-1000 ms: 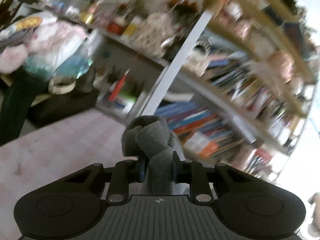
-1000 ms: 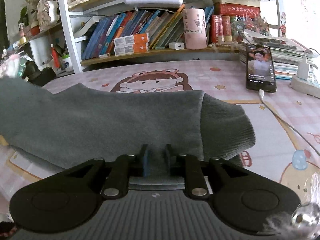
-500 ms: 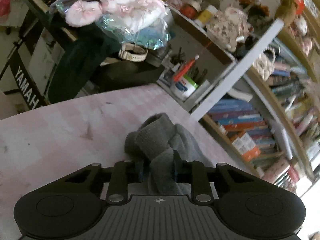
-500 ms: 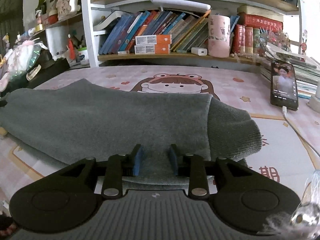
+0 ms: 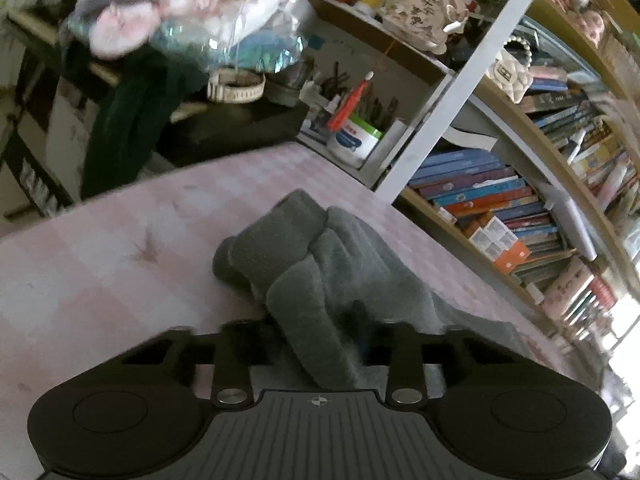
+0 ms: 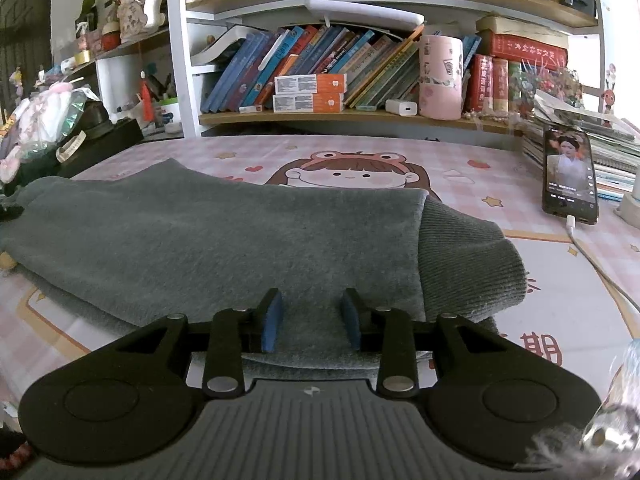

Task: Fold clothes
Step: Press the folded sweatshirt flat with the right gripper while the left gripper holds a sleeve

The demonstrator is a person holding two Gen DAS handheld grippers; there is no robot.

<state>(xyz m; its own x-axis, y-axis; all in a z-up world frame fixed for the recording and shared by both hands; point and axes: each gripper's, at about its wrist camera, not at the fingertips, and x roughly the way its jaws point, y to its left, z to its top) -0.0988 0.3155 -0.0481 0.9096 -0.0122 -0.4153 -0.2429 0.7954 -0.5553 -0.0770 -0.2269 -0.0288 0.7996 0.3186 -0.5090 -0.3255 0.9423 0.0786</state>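
A grey fleece garment (image 6: 208,240) lies folded on the pink cartoon table mat (image 6: 520,300), its ribbed cuff (image 6: 464,264) at the right. My right gripper (image 6: 311,318) stands open at the garment's near edge, with the cloth between its blue pads (image 6: 272,320) but not pinched. In the left wrist view the bunched end of the garment (image 5: 304,256) rests on the pink cloth (image 5: 100,264). My left gripper (image 5: 320,336) is open, its jaws wide apart, with cloth lying loose between them.
A phone (image 6: 570,176) on a white cable leans against a stack of books at the right. A bookshelf (image 6: 320,80) runs along the back. A dark stand with bagged clothes (image 5: 188,28) and a pen cup (image 5: 354,136) are at the left.
Both grippers have opened and let go of the garment. The left one came down with the bunched end onto the table. The right one widened over the cloth's near edge.
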